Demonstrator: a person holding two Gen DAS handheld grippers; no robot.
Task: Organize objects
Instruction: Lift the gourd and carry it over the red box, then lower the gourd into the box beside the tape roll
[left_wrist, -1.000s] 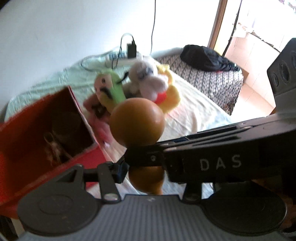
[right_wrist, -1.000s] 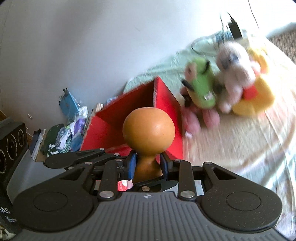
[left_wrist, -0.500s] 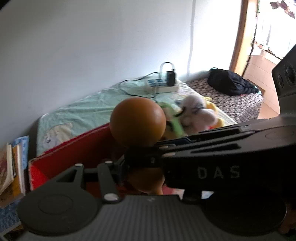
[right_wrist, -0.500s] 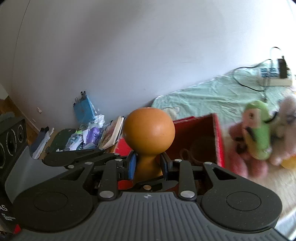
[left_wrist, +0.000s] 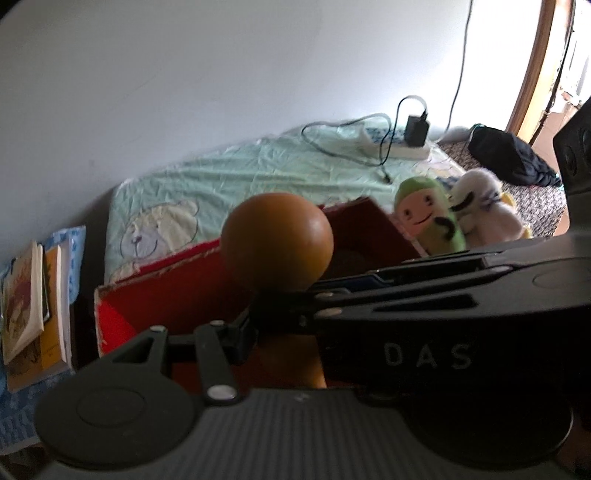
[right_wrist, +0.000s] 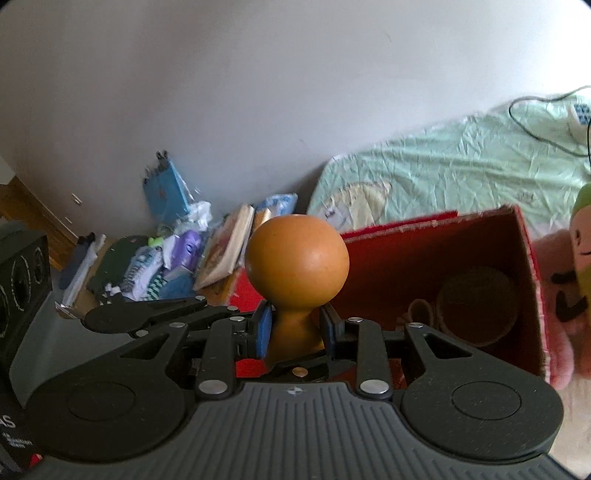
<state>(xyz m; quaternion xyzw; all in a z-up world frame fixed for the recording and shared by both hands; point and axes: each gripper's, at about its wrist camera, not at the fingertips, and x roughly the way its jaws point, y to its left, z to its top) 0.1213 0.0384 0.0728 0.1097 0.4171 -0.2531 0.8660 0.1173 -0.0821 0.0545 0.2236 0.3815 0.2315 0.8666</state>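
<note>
Gourd (right_wrist: 296, 273), orange-brown with a round head and a narrow neck, stands upright in the right gripper (right_wrist: 295, 328), whose two fingers are clamped on that neck. In the left wrist view the same gourd (left_wrist: 277, 245) shows with the right gripper's black body crossing in front; the left gripper (left_wrist: 273, 328) is mostly hidden behind it, so I cannot tell whether its fingers are apart or together. Just beyond the gourd sits an open red box (right_wrist: 436, 251) holding a round brown thing (right_wrist: 476, 302). Right of the box lie soft toys (left_wrist: 428, 221). Left, books (right_wrist: 225, 251) lean by the wall. Farther off, a green sheet (left_wrist: 258, 166) carries a power strip (left_wrist: 406, 147).
</note>
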